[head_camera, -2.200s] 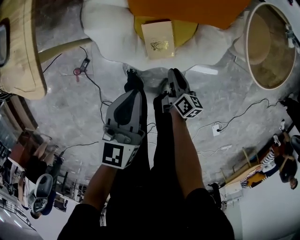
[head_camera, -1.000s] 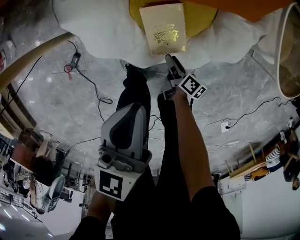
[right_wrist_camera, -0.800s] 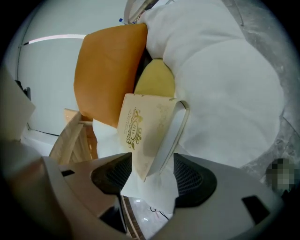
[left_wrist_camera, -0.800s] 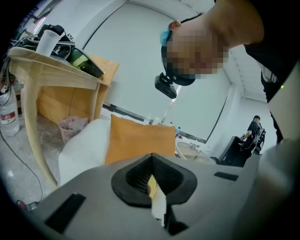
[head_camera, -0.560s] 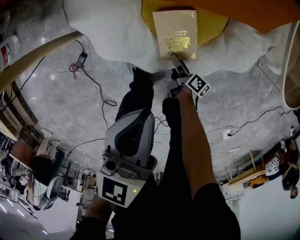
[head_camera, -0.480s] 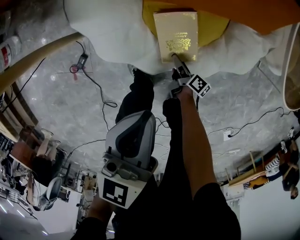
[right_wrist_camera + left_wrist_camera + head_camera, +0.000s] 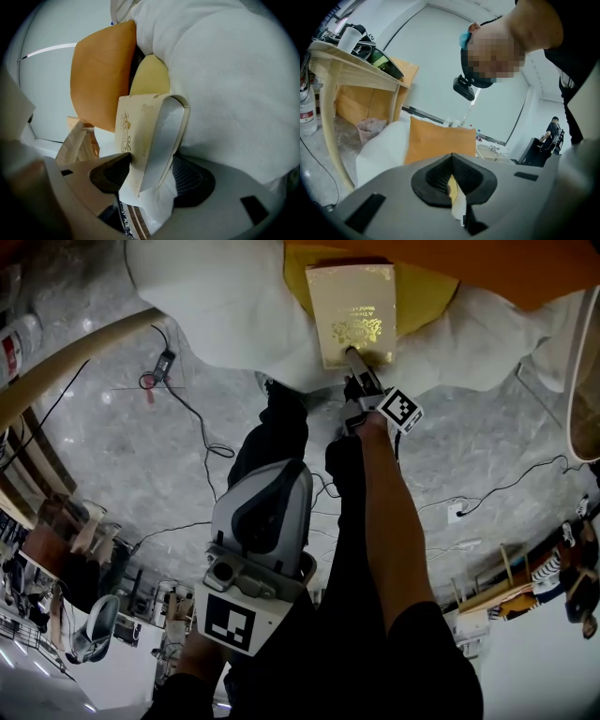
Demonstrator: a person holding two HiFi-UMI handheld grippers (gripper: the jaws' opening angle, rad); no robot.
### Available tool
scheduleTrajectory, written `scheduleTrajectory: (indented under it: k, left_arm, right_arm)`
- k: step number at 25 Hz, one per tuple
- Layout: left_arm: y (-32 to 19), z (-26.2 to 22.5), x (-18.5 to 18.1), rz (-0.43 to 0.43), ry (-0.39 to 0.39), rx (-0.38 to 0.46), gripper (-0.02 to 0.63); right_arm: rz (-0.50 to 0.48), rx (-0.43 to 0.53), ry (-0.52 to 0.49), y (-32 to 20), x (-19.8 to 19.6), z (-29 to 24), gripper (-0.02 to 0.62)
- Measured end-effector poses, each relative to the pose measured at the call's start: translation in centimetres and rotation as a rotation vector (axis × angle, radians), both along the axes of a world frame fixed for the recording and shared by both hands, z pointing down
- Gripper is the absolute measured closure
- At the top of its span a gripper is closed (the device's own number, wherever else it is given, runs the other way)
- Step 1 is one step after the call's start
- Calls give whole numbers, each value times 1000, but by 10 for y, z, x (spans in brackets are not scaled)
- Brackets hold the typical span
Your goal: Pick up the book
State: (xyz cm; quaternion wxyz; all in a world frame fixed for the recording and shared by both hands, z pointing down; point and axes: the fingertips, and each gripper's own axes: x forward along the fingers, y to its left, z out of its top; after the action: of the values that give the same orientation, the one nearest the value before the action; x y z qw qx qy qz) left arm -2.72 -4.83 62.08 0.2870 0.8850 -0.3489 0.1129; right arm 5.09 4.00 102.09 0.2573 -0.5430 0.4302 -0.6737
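The book point(image 7: 352, 306), cream with gold print, lies on a yellow cushion point(image 7: 422, 287) on white bedding point(image 7: 216, 306). My right gripper point(image 7: 354, 354) reaches its near edge. In the right gripper view the book point(image 7: 136, 136) stands between the wide jaws of the right gripper point(image 7: 150, 176). The left pad lies against the cover; the other pad stands beside the page edge, and I see no squeeze. My left gripper point(image 7: 275, 468) hangs back over the person's dark-trousered legs. In the left gripper view the left gripper point(image 7: 451, 157) has its tips together and holds nothing.
An orange pillow point(image 7: 487, 268) lies behind the book. A wooden table leg point(image 7: 75, 362) crosses the left, and cables point(image 7: 202, 427) run over the marble floor. A round basket point(image 7: 586, 352) is at the right edge. A person stands far off point(image 7: 553, 133).
The right gripper has reached forward from short of the bedding to the book's near edge. The left gripper has hardly moved.
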Motion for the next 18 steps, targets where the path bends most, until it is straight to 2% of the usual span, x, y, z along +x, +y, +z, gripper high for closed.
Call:
scheduleTrajectory:
  k: [7,18]
  left_arm:
    - [5,-10,-4,-2,-1,-6,606]
    - [7,-40,-14,-39,9,-26,606]
  right_arm:
    - [16,-5,33,-1,7,-15,330]
    - [48,-20,151,12,34,-67,367]
